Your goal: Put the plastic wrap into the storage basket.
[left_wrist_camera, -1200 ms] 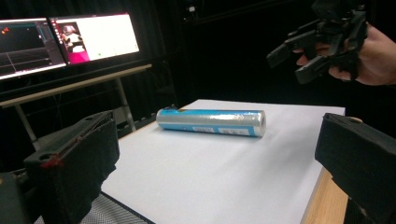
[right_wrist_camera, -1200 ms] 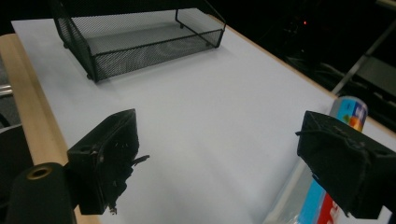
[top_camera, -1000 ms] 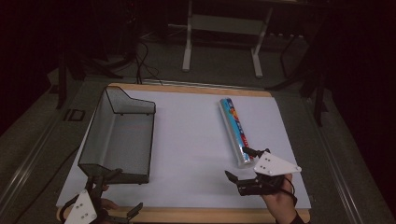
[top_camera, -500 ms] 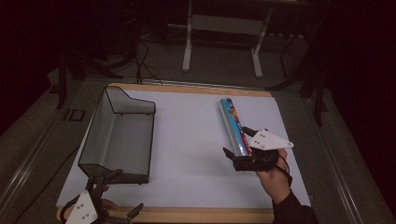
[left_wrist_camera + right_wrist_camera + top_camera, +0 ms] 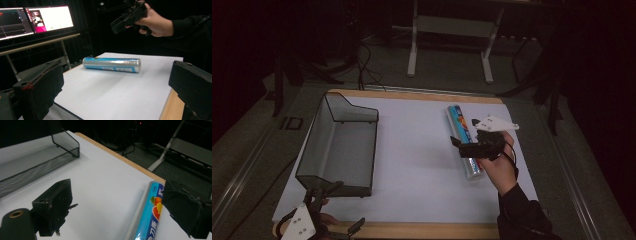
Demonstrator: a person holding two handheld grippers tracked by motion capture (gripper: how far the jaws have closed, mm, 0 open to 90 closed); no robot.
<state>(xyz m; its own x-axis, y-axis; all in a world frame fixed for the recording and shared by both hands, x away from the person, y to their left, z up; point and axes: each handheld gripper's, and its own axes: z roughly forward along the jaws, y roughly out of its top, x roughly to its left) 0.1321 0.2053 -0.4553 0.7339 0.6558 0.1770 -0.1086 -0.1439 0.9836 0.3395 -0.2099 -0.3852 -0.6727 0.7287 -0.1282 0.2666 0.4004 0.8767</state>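
1. Cling film roll (image 5: 463,140) lies flat on the white sheet (image 5: 422,165), at 3 o'clock.
2. Right gripper (image 5: 460,146) held above it, jaws apart.
3. Left gripper (image 5: 337,207) at 7 o'clock, jaws apart, empty, near the mesh tray (image 5: 339,145).

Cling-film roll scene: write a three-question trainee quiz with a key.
1. True or false: the right claw is shut on the cling-film roll.
2. The mesh tray lies toward which side of the white mat in the high view: A) left B) right C) middle?
3. Fill in: the roll lies on its ____.

Key: 1. False: in the right gripper view its jaws stand apart, one over the roll. 2. A. 3. Side, as seen in the left gripper view, where the left claw is also open.
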